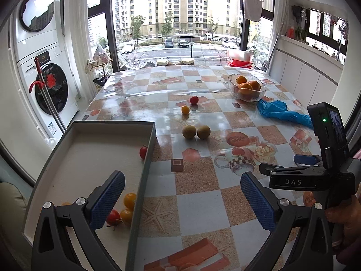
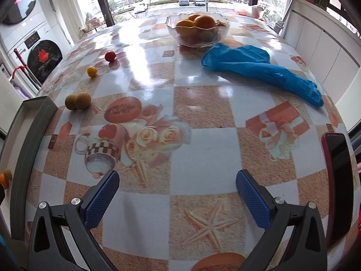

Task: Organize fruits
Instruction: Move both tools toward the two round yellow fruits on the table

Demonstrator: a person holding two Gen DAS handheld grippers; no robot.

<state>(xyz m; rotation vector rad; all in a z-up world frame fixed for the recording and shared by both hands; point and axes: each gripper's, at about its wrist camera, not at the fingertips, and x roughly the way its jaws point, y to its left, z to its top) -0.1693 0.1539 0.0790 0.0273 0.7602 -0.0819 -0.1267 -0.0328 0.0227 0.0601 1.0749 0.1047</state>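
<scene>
Left hand-held gripper [image 1: 182,199] spread, right hand-held gripper [image 2: 178,199] spread, tray [image 1: 144,158] lengthwise toward window

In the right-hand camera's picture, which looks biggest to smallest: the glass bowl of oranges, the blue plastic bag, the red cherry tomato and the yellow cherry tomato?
1. Crumpled blue plastic bag
2. Clear glass bowl of oranges, though it sits farther away, so this order is unsure
3. Small round red cherry tomato and small round yellow cherry tomato: they look alike, no ranking.

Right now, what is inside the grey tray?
The tray holds red tomatoes and yellow ones. The left gripper's finger hides part of the tray floor.
</scene>
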